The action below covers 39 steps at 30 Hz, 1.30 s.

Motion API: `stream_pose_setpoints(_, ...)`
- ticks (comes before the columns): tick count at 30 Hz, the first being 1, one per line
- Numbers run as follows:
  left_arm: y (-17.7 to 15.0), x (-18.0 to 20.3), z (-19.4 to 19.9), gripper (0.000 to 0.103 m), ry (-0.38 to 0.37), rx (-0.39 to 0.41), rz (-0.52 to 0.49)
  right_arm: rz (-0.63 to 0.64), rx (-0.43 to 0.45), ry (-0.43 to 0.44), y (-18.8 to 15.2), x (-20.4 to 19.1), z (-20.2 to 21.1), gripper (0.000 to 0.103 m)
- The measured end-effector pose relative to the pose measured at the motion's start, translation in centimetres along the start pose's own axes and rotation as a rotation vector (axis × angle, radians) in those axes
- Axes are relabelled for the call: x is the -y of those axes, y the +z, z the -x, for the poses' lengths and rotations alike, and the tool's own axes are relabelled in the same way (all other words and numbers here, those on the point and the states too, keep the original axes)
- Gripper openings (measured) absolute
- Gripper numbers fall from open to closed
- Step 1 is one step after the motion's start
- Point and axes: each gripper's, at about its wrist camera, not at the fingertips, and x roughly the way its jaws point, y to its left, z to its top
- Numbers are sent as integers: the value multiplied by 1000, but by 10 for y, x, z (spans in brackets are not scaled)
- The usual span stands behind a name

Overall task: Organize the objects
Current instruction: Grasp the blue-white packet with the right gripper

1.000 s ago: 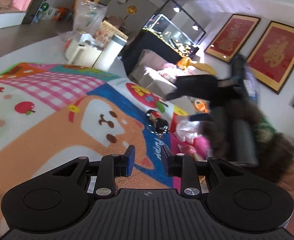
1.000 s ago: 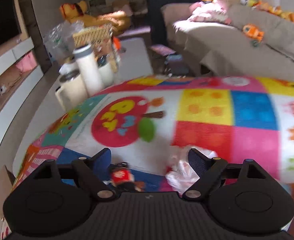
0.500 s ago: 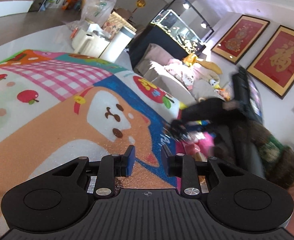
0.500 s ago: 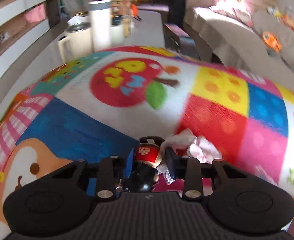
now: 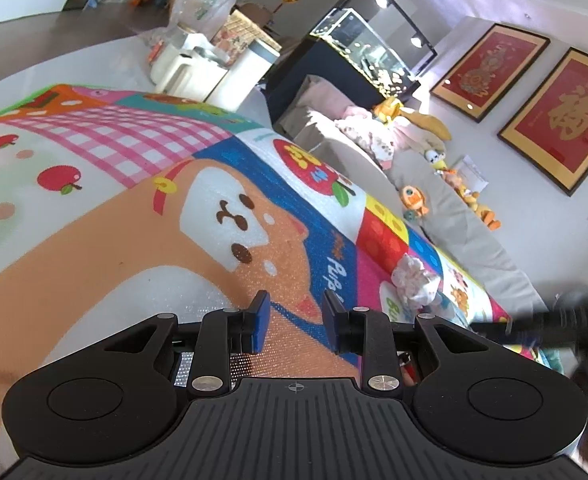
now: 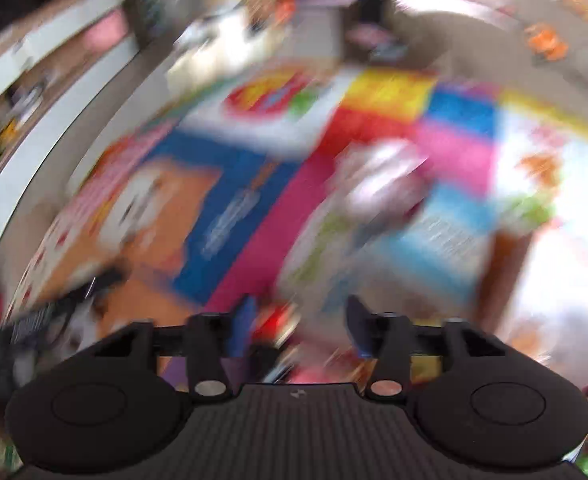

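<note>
Now red-capped toy [image 6: 274, 322] between right claw [image 6: 298, 326] fingers.

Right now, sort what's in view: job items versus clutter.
Job: crumpled white bundle; small red thing between the right tongs (blurred); play mat.
Lying about: orange plush fish; framed red pictures; fish tank; white jug.

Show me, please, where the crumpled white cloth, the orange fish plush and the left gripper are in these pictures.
crumpled white cloth [image 5: 414, 282], left wrist view, middle of the bundle.
orange fish plush [image 5: 413, 199], left wrist view, on its body.
left gripper [image 5: 296, 322], left wrist view, midway between the fingertips.
</note>
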Motion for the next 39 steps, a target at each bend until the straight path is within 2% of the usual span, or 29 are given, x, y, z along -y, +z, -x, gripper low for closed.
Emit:
stream_pose_setpoints(3, 0, 1, 1, 31, -5, 12, -9, -143, 51, -133, 32, 32, -11, 61)
stream_pose_setpoints(5, 0, 1, 1, 31, -13, 16, -15, -234, 39, -192, 54, 55, -32, 67)
stream_pose_setpoints(7, 0, 1, 1, 31, -21, 22, -16, -364, 28, -200, 69, 77, -53, 67)
stream_pose_setpoints(9, 0, 1, 0, 31, -25, 27, -18, -423, 10, -210, 74, 86, -71, 67)
stream_pose_setpoints(12, 1, 0, -1, 31, -27, 26, -15, -340, -1, -290, 75, 66, -91, 68)
stream_pose_setpoints(13, 1, 0, -2, 31, -28, 26, -13, -296, -3, -287, 73, 59, -90, 63)
stream_pose_setpoints(14, 1, 0, -2, 31, -28, 25, -13, -265, -6, -266, 69, 53, -89, 54)
stream_pose_setpoints(16, 1, 0, -2, 31, -29, 22, -11, -209, -18, -206, 59, 40, -79, 46)
stream_pose_setpoints(17, 1, -1, -2, 31, -30, 21, -10, -180, -27, -172, 51, 31, -73, 43)
stream_pose_setpoints(21, 2, -2, -2, 31, -31, 18, -2, -88, -58, -60, 8, -1, -46, 42)
stream_pose_setpoints(24, 2, -2, -1, 31, -36, 18, -3, 23, -50, -44, -29, -26, -17, 42)
stream_pose_setpoints(26, 2, -2, -1, 31, -39, 16, -4, 78, -30, -63, -53, -36, 3, 42)
stream_pose_setpoints(28, 2, -3, -1, 31, -42, 16, 4, 114, 40, -65, -76, -42, 31, 43)
stream_pose_setpoints(30, 2, -4, -1, 31, -40, 13, 12, 154, 121, -51, -100, -48, 59, 53)
stream_pose_setpoints(31, 3, -4, -2, 31, -42, 8, 12, 161, 157, -25, -114, -49, 74, 63)
stream_pose_setpoints(34, 3, 5, 4, 31, -30, -7, -52, 169, 213, 35, -151, -47, 100, 71)
stream_pose_setpoints(36, -1, 18, 21, 31, -28, -33, -133, 171, 237, 11, -175, -45, 108, 78)
stream_pose_setpoints(38, -9, 34, 47, 31, -62, -84, -202, 160, 264, -29, -195, -38, 112, 88)
stream_pose_setpoints(39, -14, 44, 61, 31, -73, -114, -249, 142, 279, -52, -203, -31, 113, 89)
